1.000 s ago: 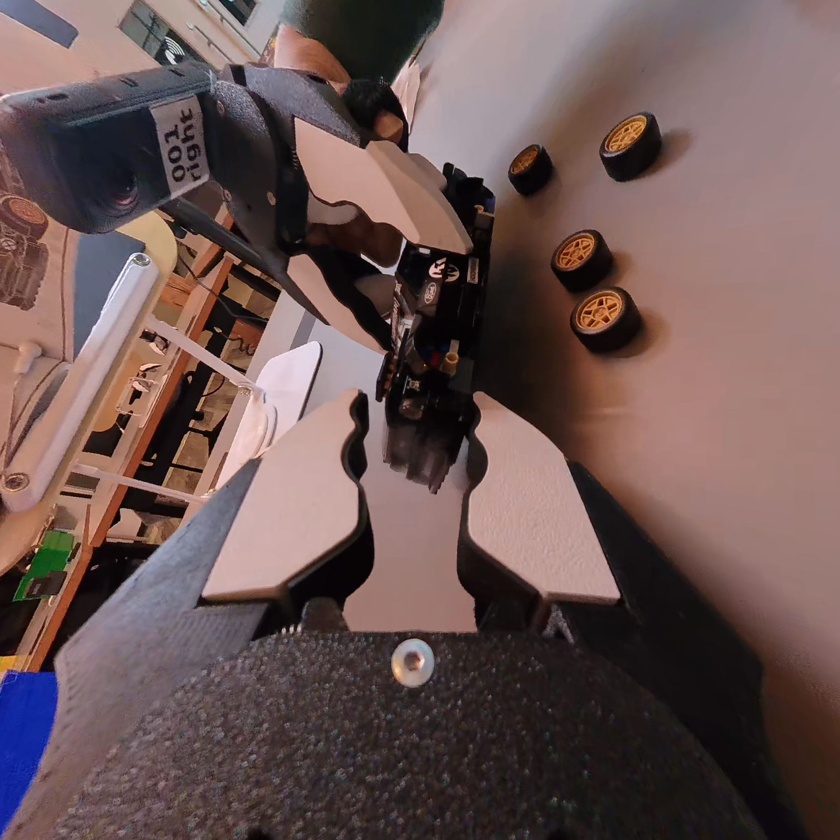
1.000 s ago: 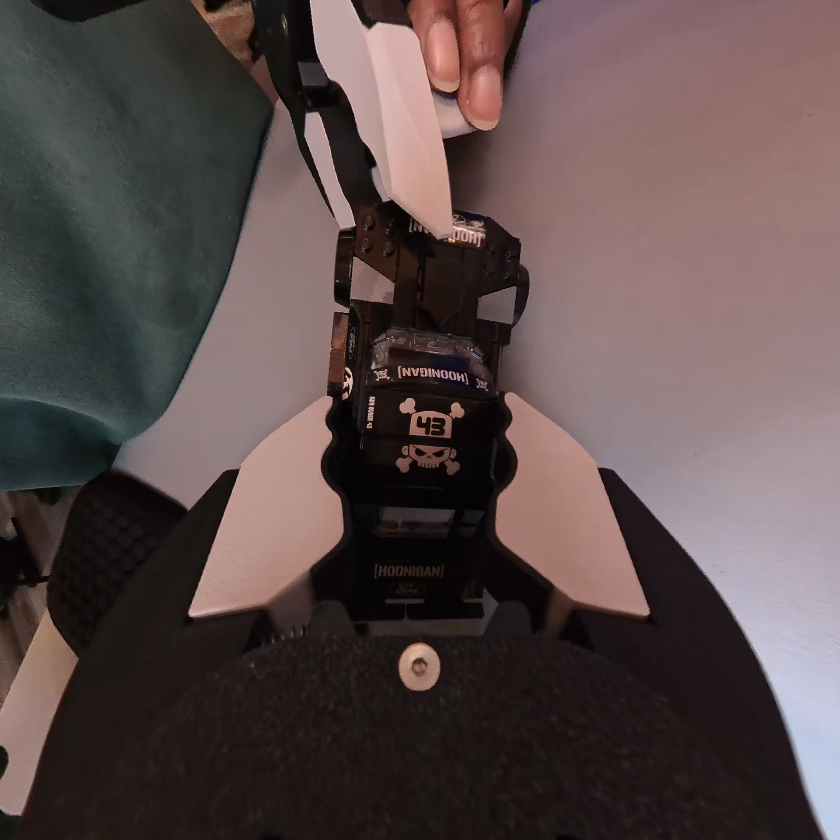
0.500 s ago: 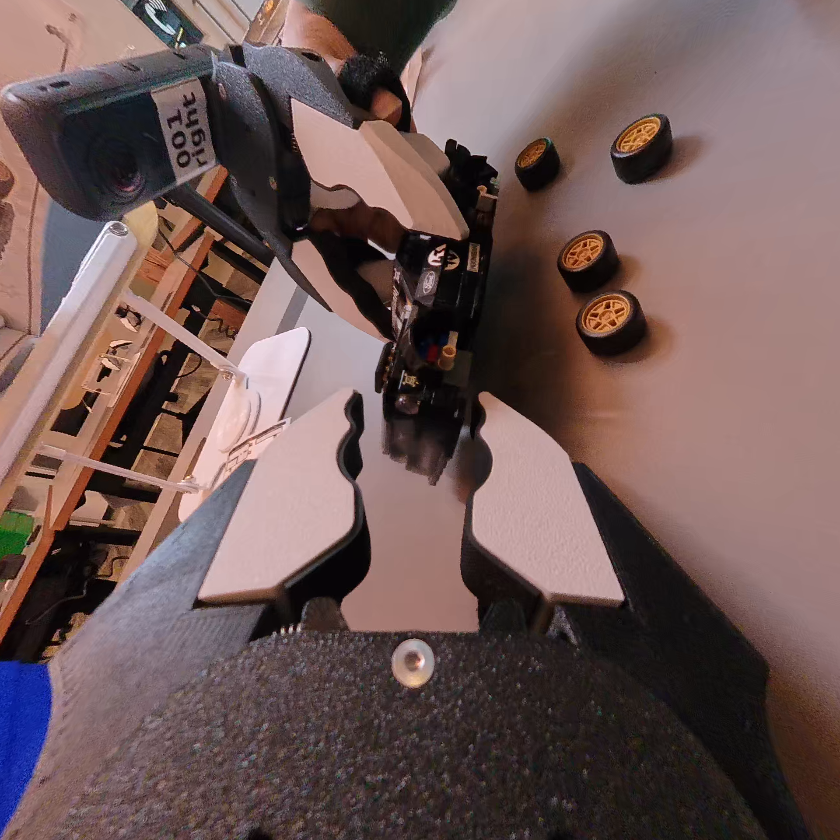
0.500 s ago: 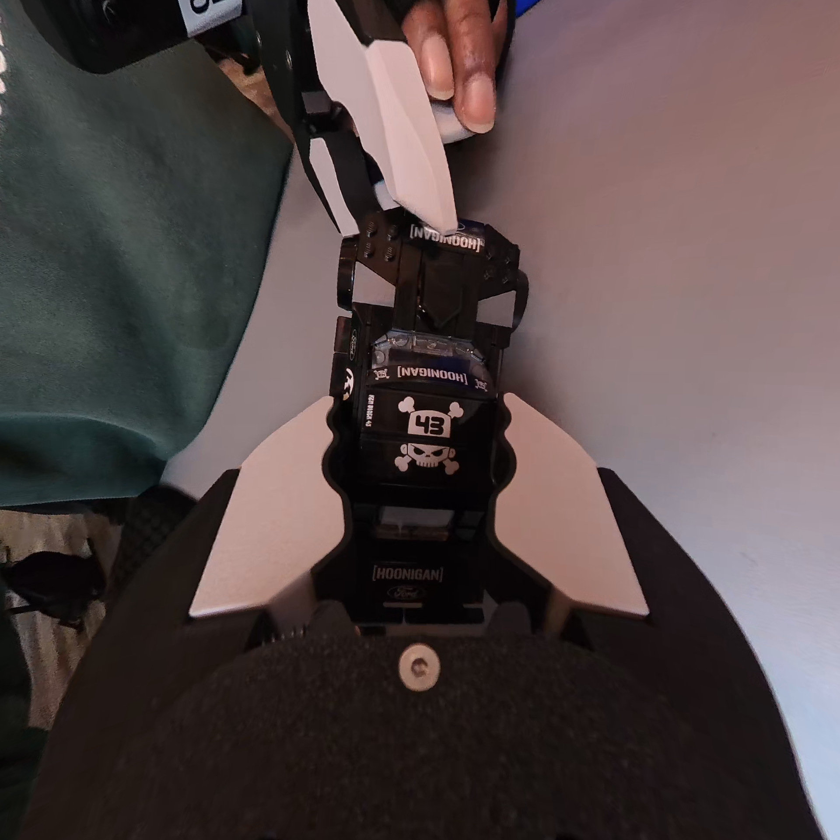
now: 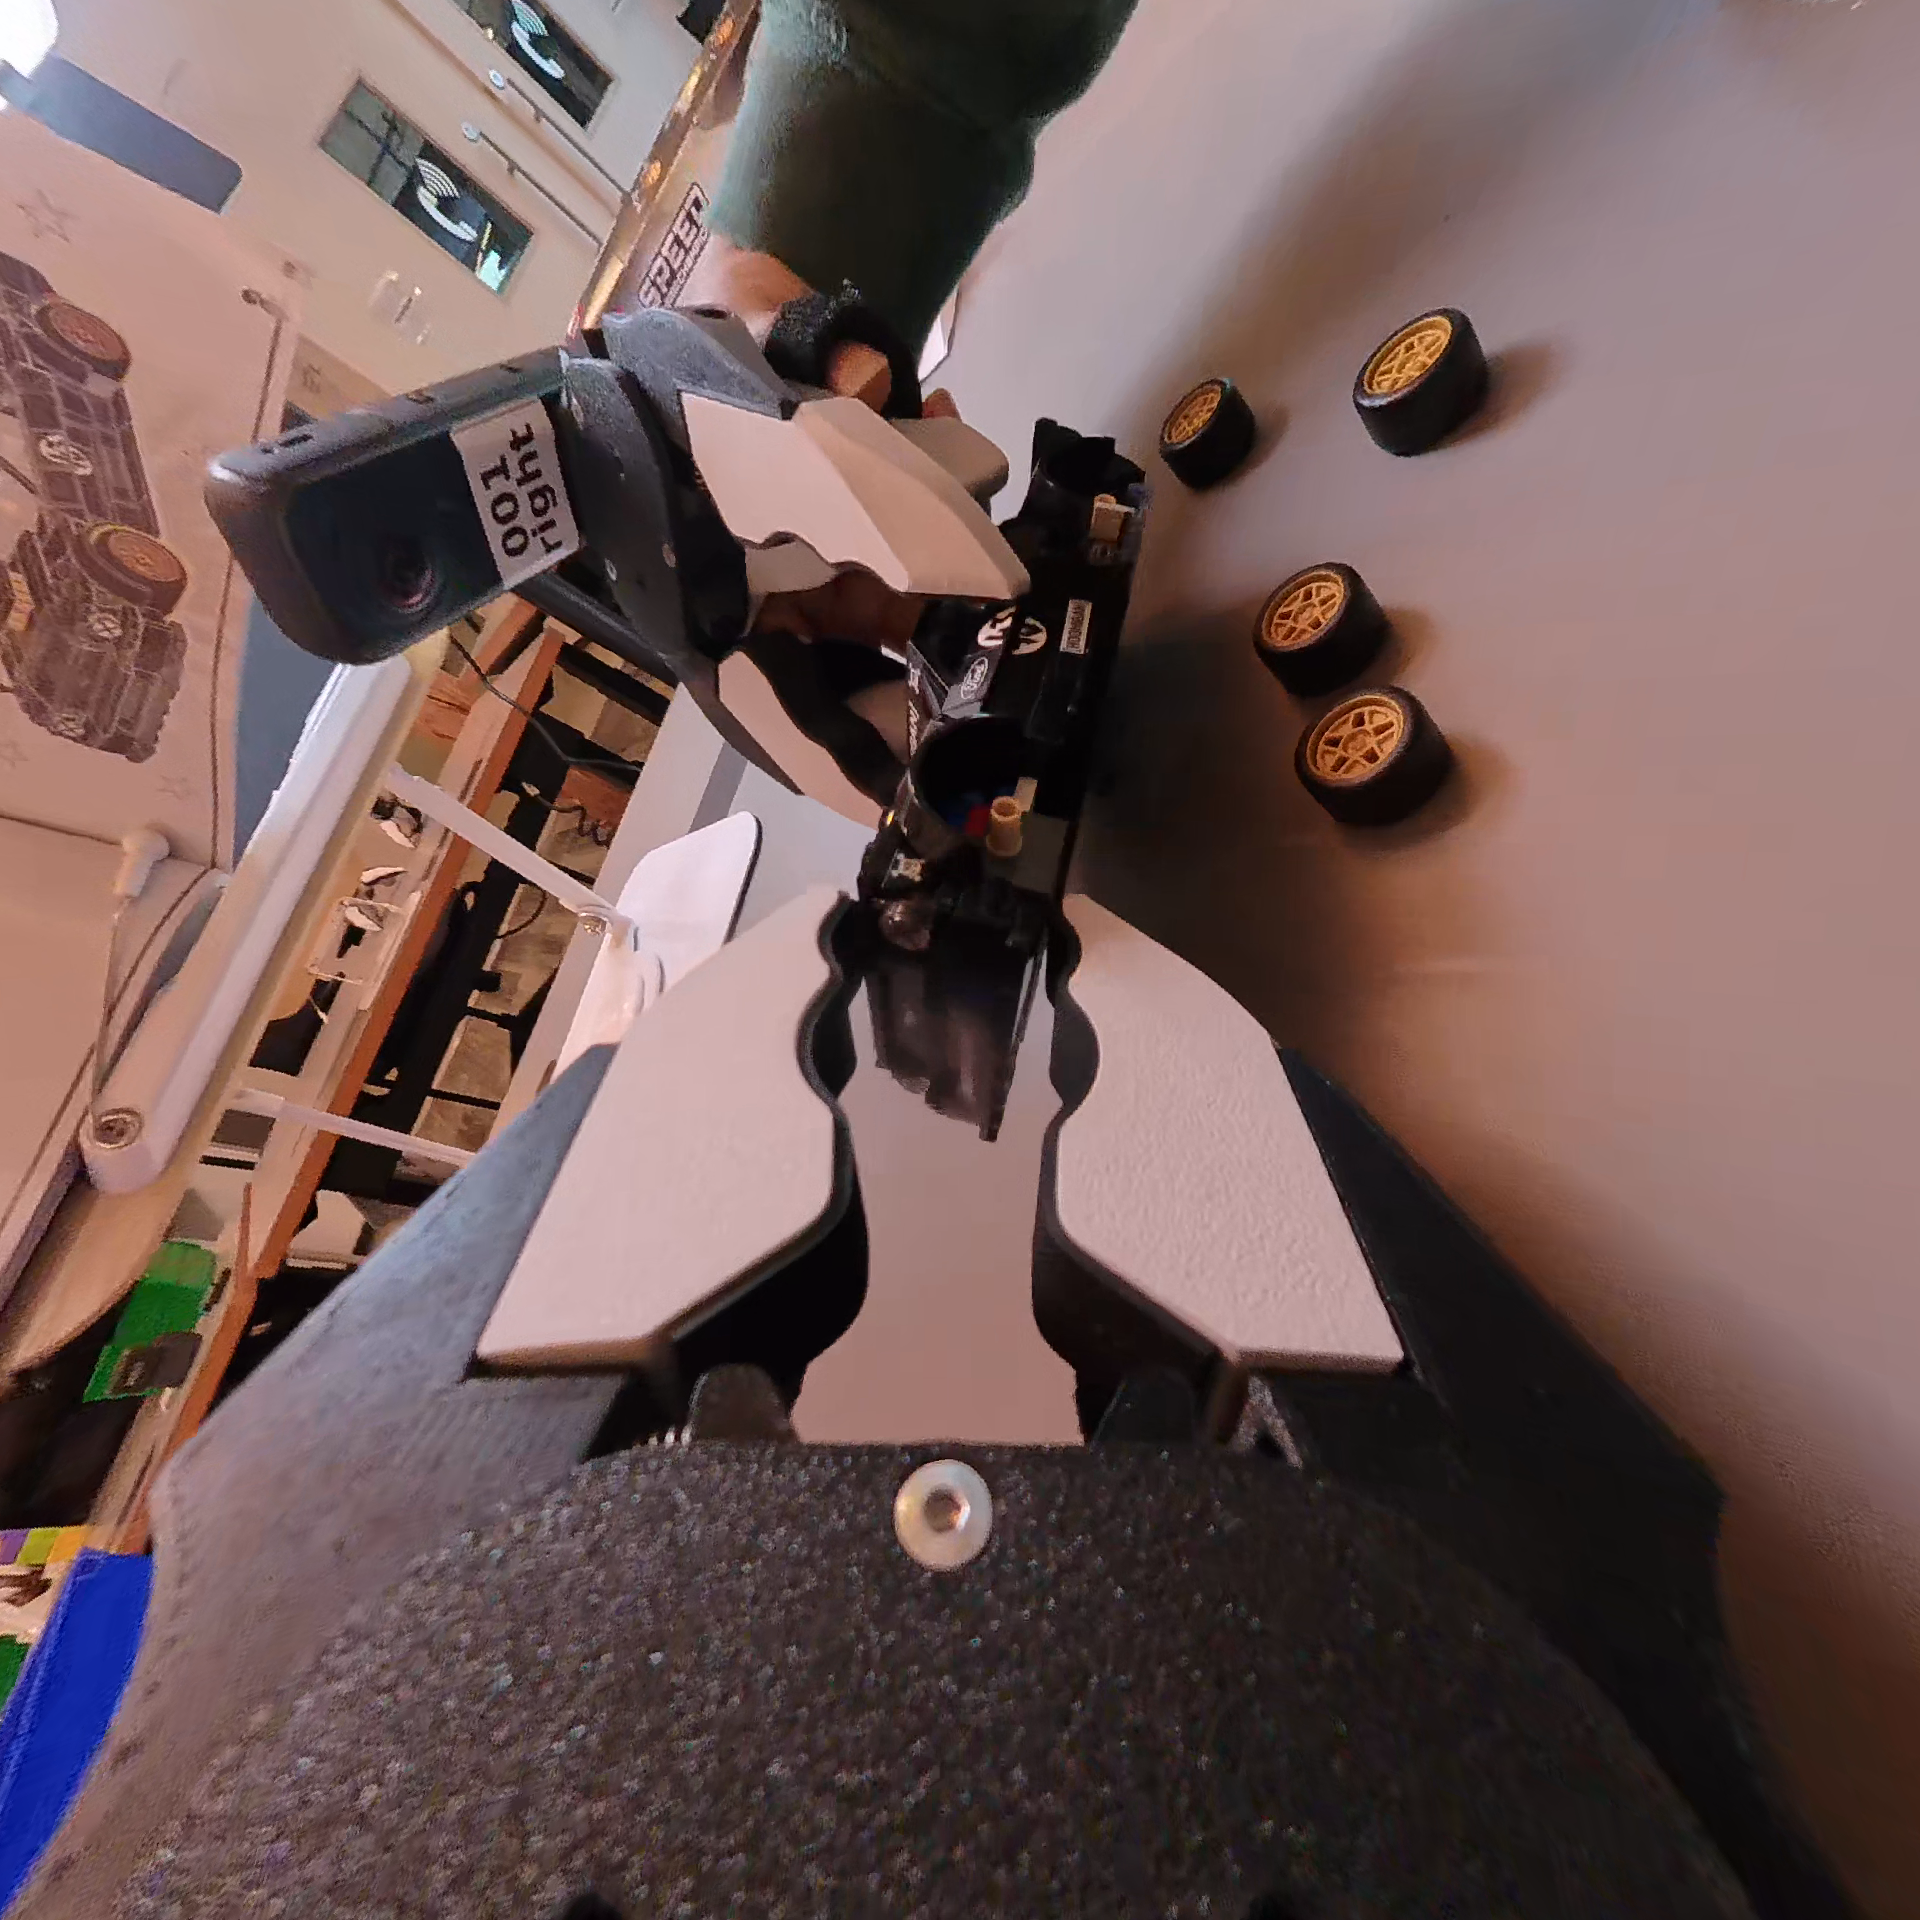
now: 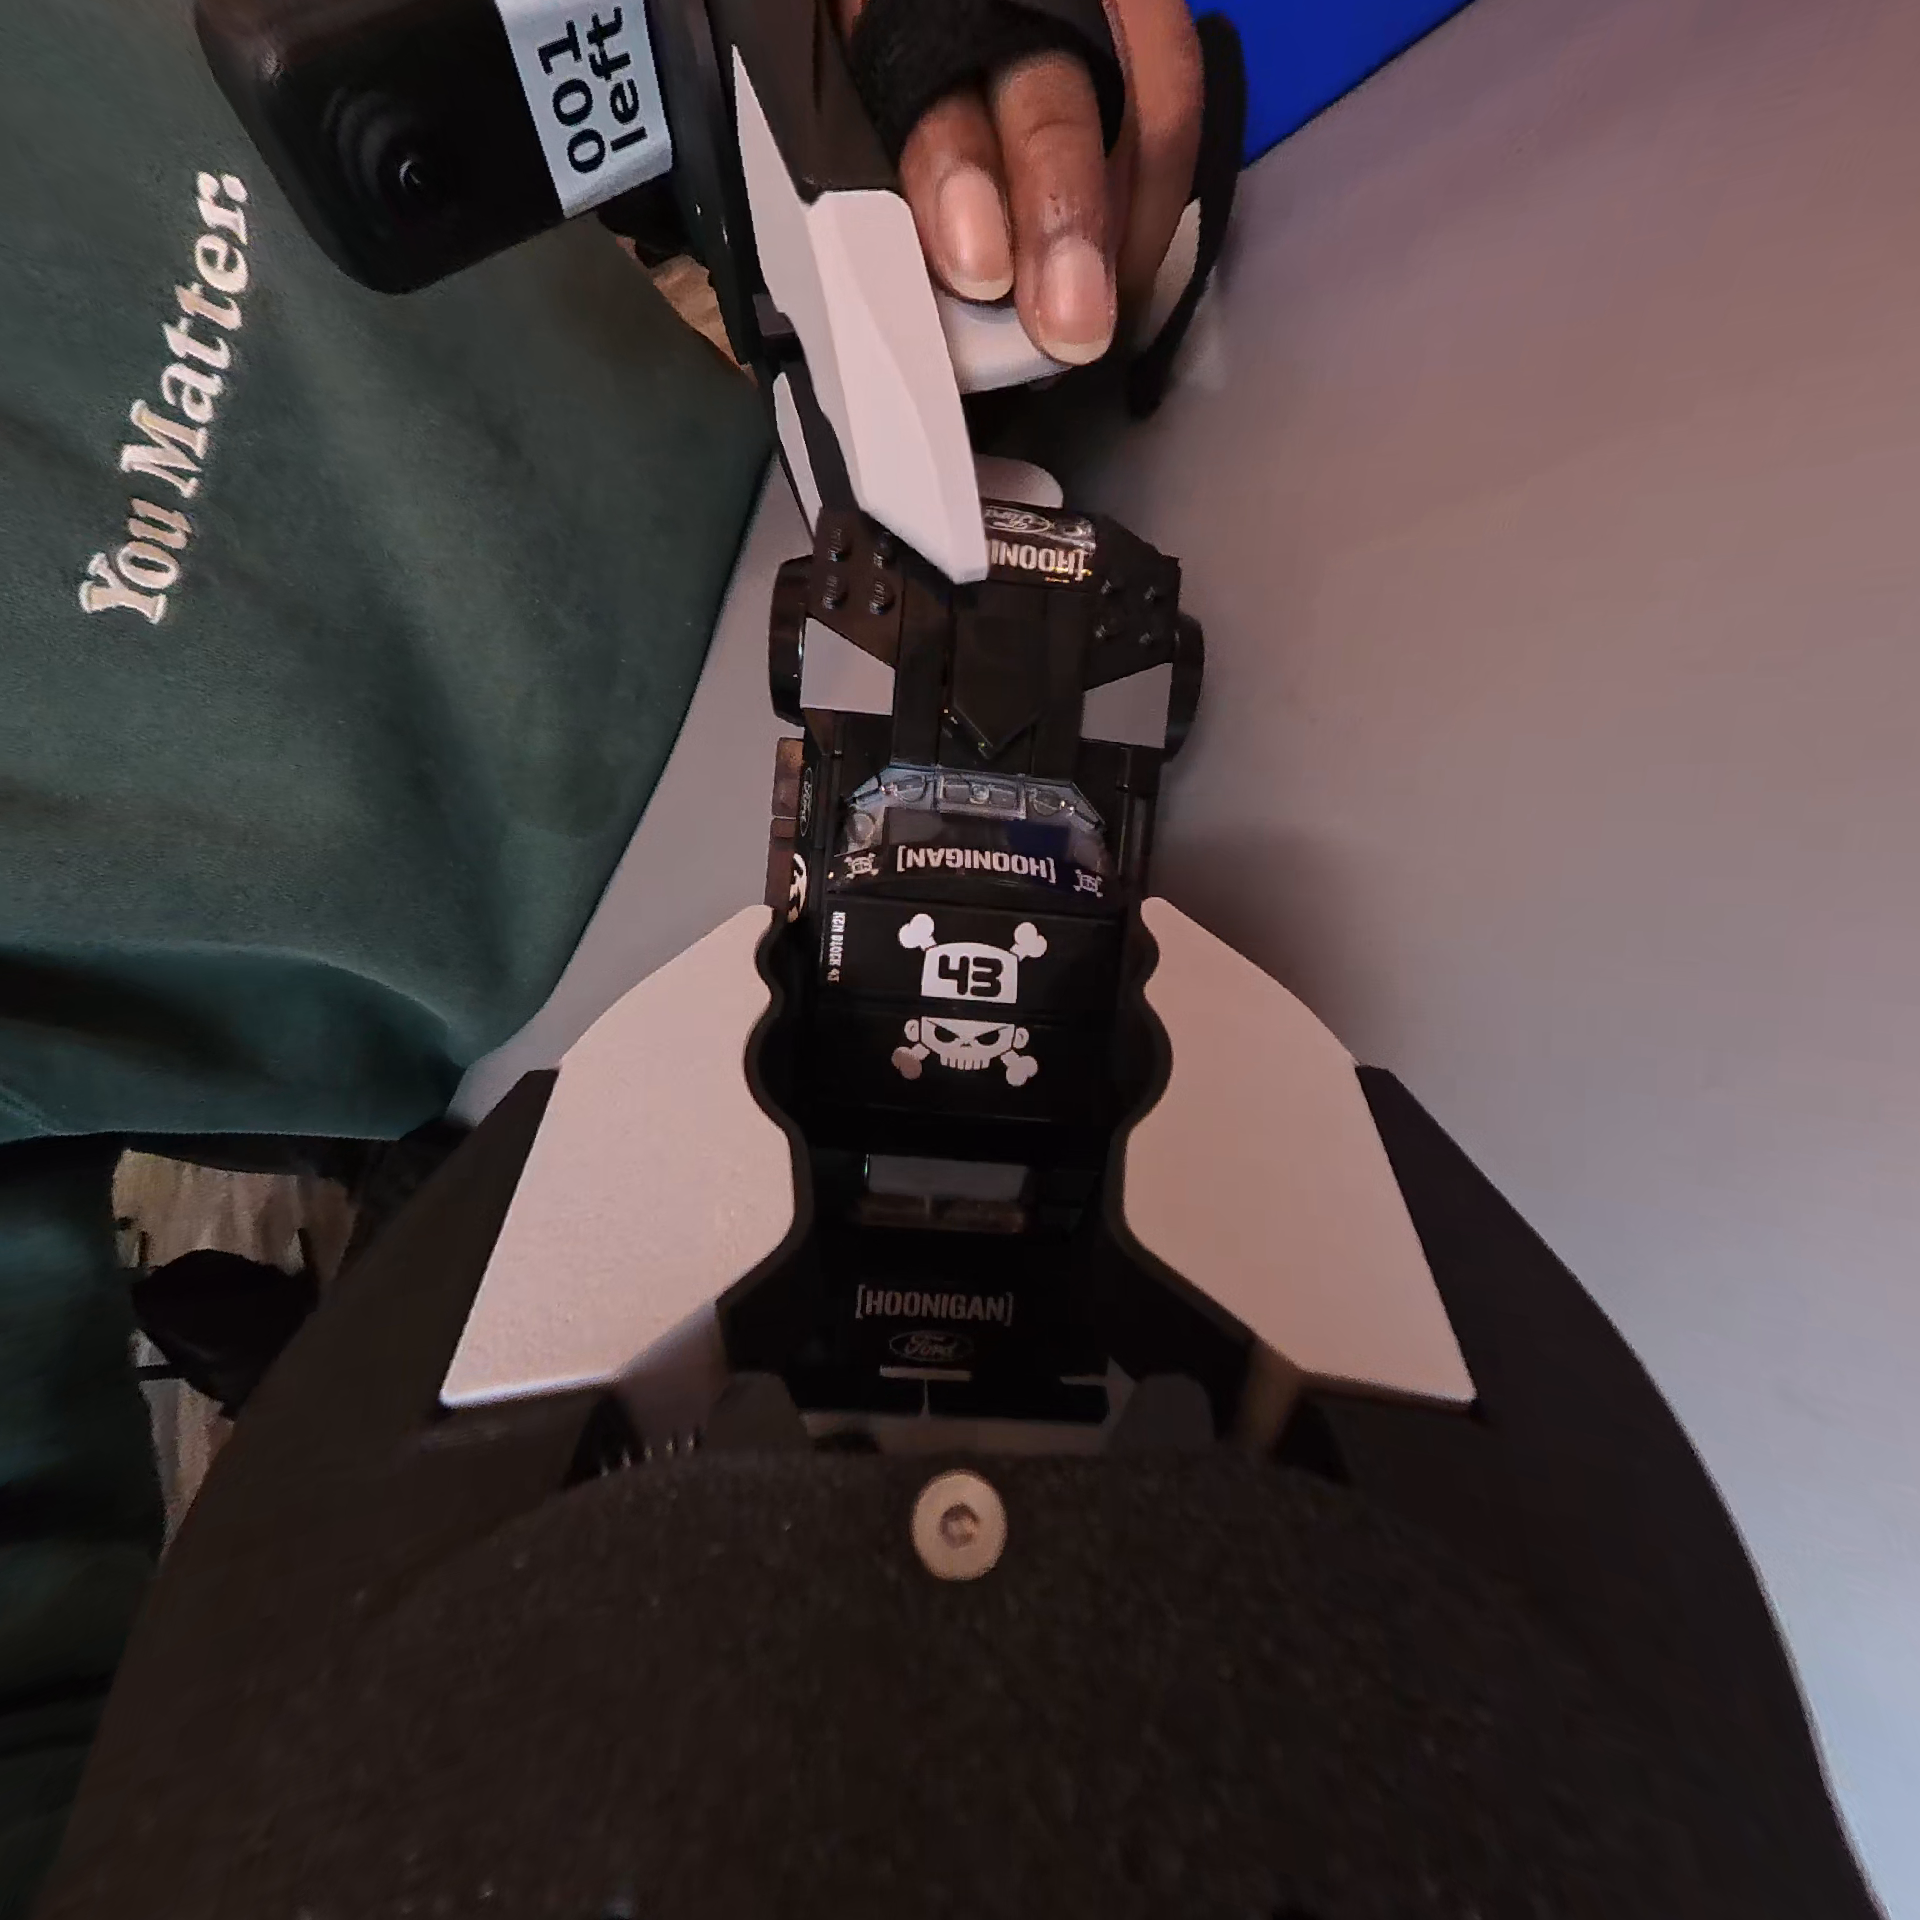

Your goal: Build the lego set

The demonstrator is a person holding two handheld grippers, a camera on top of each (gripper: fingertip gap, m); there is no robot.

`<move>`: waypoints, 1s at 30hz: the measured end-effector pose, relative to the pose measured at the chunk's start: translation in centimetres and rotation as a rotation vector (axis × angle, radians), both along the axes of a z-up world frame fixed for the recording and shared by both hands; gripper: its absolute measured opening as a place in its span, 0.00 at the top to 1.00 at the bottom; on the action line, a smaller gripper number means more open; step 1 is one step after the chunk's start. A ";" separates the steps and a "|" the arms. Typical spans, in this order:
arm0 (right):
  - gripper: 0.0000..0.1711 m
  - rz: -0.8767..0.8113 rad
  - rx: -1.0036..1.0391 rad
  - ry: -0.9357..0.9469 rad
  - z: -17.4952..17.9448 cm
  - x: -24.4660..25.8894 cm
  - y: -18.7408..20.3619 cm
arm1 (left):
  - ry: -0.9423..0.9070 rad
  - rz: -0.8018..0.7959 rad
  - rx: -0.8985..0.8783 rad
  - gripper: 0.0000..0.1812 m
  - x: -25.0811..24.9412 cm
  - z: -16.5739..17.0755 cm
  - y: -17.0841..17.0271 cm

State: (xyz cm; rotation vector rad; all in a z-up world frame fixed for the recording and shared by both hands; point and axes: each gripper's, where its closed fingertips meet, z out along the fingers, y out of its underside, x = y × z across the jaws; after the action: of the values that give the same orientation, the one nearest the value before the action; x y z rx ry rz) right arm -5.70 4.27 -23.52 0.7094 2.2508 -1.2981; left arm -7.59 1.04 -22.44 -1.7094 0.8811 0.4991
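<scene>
Left tool (image 5: 948, 940), spread, has closed in on right tool's (image 6: 954, 914) clamped car (image 6: 971, 997).

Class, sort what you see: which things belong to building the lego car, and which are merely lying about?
Belong:
black lego car
four loose wheels
right gripper, clamped on the car
left gripper

Lying about:
blue box
white stand

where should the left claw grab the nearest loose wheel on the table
On the black tyre of the nearest wheel, pinching across its round tread. It seems to lie flat, gold hub up, so come from above, jaws turned clear of the neighbouring wheel.
</scene>
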 end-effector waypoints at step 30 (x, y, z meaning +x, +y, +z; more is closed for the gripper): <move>0.73 -0.527 1.113 1.106 0.4 -1.2 3.2 | 0.022 0.092 -0.109 0.82 -0.3 0.8 1.6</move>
State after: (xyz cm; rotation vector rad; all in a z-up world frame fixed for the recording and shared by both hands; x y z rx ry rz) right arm -6.88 7.42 -23.09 1.1607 3.9709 -0.4436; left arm -7.93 2.68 -21.66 -1.8533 0.8618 0.5400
